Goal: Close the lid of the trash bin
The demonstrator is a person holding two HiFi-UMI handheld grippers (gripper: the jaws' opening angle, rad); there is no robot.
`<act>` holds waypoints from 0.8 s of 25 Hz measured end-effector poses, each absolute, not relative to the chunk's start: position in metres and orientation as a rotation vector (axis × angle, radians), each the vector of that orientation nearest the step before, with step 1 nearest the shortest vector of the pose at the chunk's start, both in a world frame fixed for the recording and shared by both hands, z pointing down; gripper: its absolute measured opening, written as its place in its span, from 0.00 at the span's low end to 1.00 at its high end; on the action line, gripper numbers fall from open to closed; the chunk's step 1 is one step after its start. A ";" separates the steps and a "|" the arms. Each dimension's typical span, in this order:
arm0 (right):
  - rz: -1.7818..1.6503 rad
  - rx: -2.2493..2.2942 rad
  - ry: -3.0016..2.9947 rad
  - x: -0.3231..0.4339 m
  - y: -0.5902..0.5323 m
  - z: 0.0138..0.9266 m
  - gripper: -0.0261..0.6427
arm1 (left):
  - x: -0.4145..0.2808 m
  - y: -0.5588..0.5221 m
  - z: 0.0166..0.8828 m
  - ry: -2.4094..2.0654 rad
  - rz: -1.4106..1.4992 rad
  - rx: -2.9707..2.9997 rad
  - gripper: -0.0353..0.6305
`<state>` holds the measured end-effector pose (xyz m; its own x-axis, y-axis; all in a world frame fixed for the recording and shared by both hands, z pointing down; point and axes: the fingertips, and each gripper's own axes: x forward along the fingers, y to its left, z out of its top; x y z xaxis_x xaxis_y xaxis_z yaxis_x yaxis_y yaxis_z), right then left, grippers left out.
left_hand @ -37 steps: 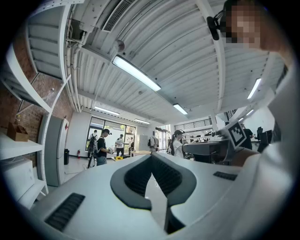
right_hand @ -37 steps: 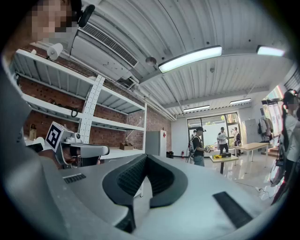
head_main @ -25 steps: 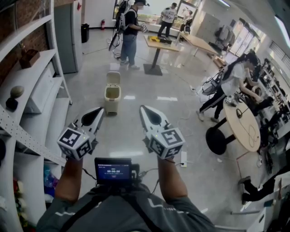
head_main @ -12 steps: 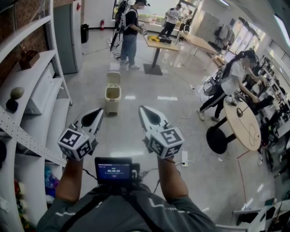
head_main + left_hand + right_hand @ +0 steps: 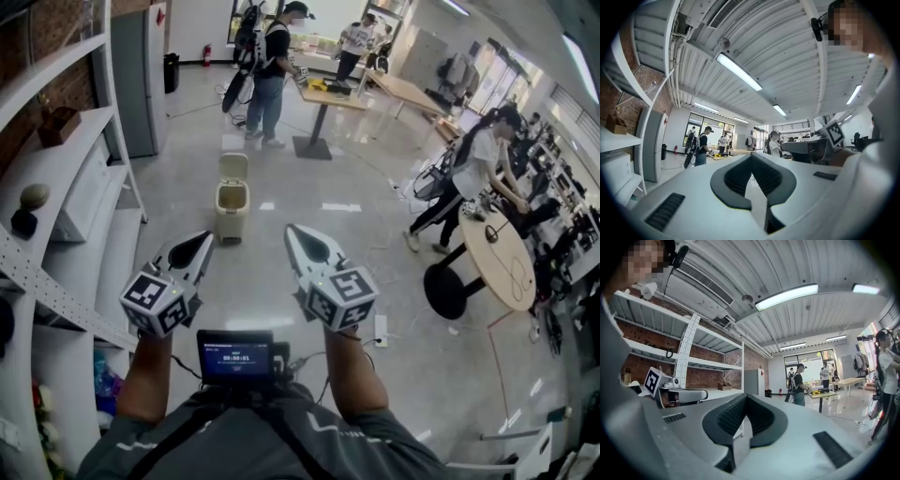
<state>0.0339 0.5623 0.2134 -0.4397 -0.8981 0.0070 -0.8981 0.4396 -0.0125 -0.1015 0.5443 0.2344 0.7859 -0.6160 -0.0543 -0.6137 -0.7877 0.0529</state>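
Note:
A small cream trash bin [image 5: 231,201] stands on the floor ahead of me, a good way beyond both grippers. Its lid [image 5: 233,167] is tipped up and open. In the head view my left gripper [image 5: 202,236] is held low at the left, pointing toward the bin, shut and empty. My right gripper [image 5: 295,232] is beside it, also shut with nothing in it. Both gripper views tilt up toward the ceiling and do not show the bin. The left gripper [image 5: 751,157] and the right gripper [image 5: 745,397] show their dark pads meeting at the tips.
White shelving [image 5: 66,187] runs along my left, and a grey cabinet [image 5: 141,80] stands beyond it. A person [image 5: 272,70] stands by a table [image 5: 323,98] behind the bin. At the right are a round table [image 5: 506,262], a black stool [image 5: 448,289] and more people.
The view has shifted slightly forward, so the bin sits a little lower in frame. Both grippers have dropped a little. The people in the room have moved.

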 end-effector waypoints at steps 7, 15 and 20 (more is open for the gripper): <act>-0.037 -1.702 2.651 0.014 0.561 0.216 0.06 | -0.120 0.544 0.237 -0.950 -0.139 2.948 0.05; -0.044 -1.734 2.636 -0.015 0.563 0.221 0.06 | -0.138 0.546 0.242 -0.886 -0.155 2.960 0.05; -0.048 -1.727 2.644 -0.022 0.555 0.223 0.06 | -0.144 0.538 0.246 -0.889 -0.158 2.952 0.05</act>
<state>-0.0219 0.5548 0.2225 -0.4019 -0.9151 0.0312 -0.9157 0.4016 -0.0162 -0.1438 0.5381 0.2459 0.8290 -0.5533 -0.0819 -0.5477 -0.8327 0.0815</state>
